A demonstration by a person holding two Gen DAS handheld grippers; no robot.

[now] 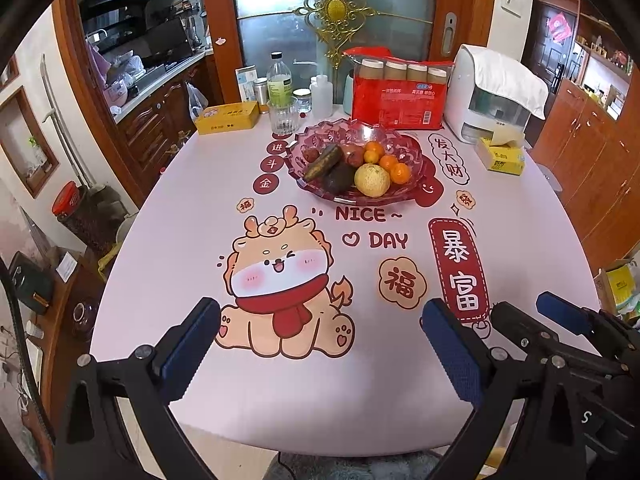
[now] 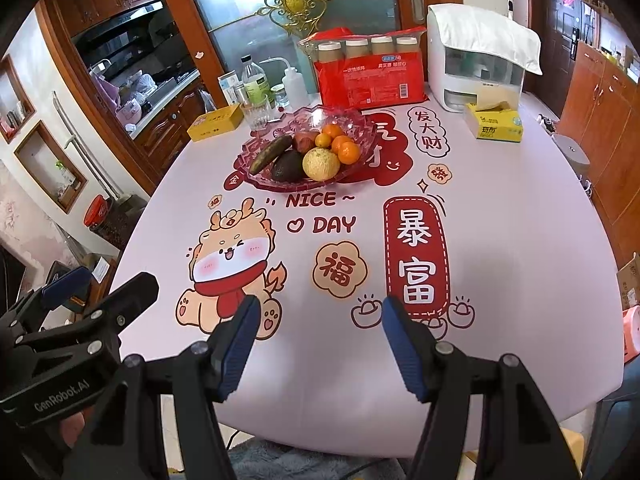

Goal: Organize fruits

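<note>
Left gripper [image 1: 320,344] spread wide and empty over the near table [image 1: 280,392]; right gripper [image 2: 316,340] beside it, likewise parted, grasping nothing. Well beyond both, toward the far side: glass bowl [image 1: 404,152] with cucumber [image 1: 323,163], avocado [image 1: 339,178], pale melon [image 1: 372,180], tangerines [image 1: 394,168].

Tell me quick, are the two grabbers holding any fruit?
Left gripper: open, holding nothing.
Right gripper: open, holding nothing.

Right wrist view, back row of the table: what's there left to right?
Yellow box → drinking glass → red pack of bottles → white appliance → yellow tissue pack.
</note>
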